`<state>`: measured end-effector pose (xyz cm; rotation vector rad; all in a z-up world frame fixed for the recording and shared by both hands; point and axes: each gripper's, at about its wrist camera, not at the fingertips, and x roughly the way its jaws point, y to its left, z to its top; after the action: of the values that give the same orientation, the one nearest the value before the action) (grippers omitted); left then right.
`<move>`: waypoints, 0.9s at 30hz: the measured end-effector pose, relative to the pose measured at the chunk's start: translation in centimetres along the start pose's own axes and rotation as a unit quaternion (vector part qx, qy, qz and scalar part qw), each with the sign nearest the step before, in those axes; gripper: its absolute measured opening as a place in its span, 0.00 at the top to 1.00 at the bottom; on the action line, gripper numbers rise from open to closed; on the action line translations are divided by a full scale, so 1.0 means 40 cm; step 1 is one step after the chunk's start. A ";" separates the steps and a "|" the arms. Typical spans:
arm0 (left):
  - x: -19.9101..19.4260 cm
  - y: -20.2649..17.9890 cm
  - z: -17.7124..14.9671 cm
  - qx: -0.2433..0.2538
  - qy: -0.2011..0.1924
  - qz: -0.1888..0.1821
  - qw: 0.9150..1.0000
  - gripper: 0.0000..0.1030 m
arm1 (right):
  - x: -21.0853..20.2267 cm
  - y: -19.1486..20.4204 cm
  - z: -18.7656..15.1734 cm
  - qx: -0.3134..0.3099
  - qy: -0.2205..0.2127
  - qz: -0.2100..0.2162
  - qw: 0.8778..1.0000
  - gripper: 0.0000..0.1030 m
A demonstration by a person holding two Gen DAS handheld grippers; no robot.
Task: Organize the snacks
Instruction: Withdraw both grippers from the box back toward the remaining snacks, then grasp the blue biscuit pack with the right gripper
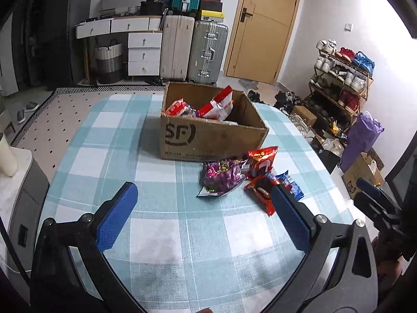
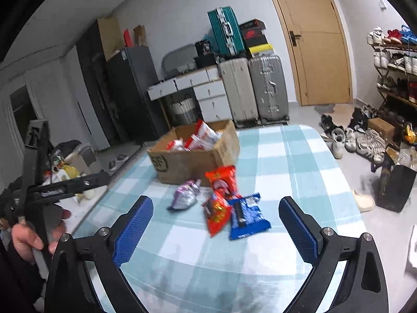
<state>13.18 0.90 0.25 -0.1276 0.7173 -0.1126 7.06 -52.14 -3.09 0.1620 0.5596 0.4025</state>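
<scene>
A cardboard box [image 1: 208, 140] marked SF sits on the checked tablecloth [image 1: 156, 224] and holds red and white snack packs [image 1: 219, 104]. In front of it lie a purple packet [image 1: 221, 178], a red bag [image 1: 262, 160], a red cookie pack [image 1: 262, 193] and a blue pack [image 1: 292, 182]. My left gripper [image 1: 203, 195] is open, empty, short of the purple packet. In the right wrist view the box [image 2: 192, 161], a purple packet [image 2: 186, 194], a red bag [image 2: 224, 181], a red pack [image 2: 217, 215] and a blue pack [image 2: 246, 216] show. My right gripper [image 2: 216, 208] hangs open and empty around them.
Suitcases [image 1: 192, 49], a white drawer unit [image 1: 143, 52] and a wooden door [image 1: 263, 26] stand behind the table. A shoe rack [image 1: 341, 78] and loose shoes [image 2: 359, 138] fill the right side. A person's hand [image 2: 26, 237] holds the other gripper at the left.
</scene>
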 end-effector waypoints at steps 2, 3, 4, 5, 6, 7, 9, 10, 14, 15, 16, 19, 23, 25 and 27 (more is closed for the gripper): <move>0.015 0.001 -0.004 0.003 0.005 -0.002 1.000 0.01 | 0.024 -0.015 -0.009 0.005 0.010 -0.007 1.000 0.04; 0.026 0.000 -0.008 0.005 0.007 -0.004 1.000 0.01 | 0.039 -0.022 -0.013 0.008 0.017 -0.011 1.000 0.04; 0.031 -0.002 -0.009 0.009 0.010 -0.006 1.000 0.01 | 0.056 -0.030 -0.018 0.011 0.025 -0.015 0.999 0.04; 0.040 -0.005 -0.010 0.013 0.013 -0.007 1.000 0.01 | 0.072 -0.036 -0.023 0.011 0.033 -0.018 0.999 0.04; 0.049 -0.007 -0.012 0.017 0.016 -0.007 1.000 0.01 | 0.086 -0.041 -0.027 0.008 0.038 -0.021 0.999 0.04; 0.059 -0.008 -0.013 0.020 0.019 -0.008 1.000 0.01 | 0.097 -0.042 -0.030 0.004 0.042 -0.026 0.999 0.04; 0.078 -0.009 -0.017 0.022 0.025 -0.009 0.999 0.01 | 0.124 -0.045 -0.039 -0.007 0.052 -0.036 0.998 0.04; 0.087 -0.008 -0.020 0.021 0.028 -0.011 0.999 0.01 | 0.140 -0.046 -0.045 -0.012 0.058 -0.040 0.997 0.04; 0.117 -0.005 -0.030 0.024 0.037 -0.011 0.999 0.01 | 0.207 -0.062 -0.058 -0.018 0.091 -0.049 0.994 0.04; 0.125 -0.004 -0.031 0.024 0.039 -0.012 0.999 0.01 | 0.220 -0.065 -0.059 -0.019 0.097 -0.052 0.994 0.04; 0.127 0.000 -0.034 0.023 0.041 -0.012 0.999 0.01 | 0.238 -0.071 -0.061 -0.021 0.105 -0.058 0.993 0.04; 0.139 0.005 -0.039 0.022 0.047 -0.016 0.999 0.01 | 0.285 -0.089 -0.070 -0.019 0.129 -0.075 0.989 0.05; 0.155 0.011 -0.045 0.025 0.055 -0.018 0.998 0.01 | 0.336 -0.113 -0.081 -0.011 0.155 -0.087 0.984 0.18; 0.160 0.013 -0.046 0.024 0.058 -0.020 0.998 0.01 | 0.359 -0.123 -0.084 -0.006 0.163 -0.087 0.983 0.18; 0.169 0.016 -0.049 0.025 0.061 -0.021 0.998 0.01 | 0.375 -0.128 -0.081 -0.005 0.163 -0.084 0.983 0.18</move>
<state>16.98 0.40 -5.67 -0.0894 0.8325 -0.1798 18.55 -50.47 -14.37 0.0371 0.8864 0.2685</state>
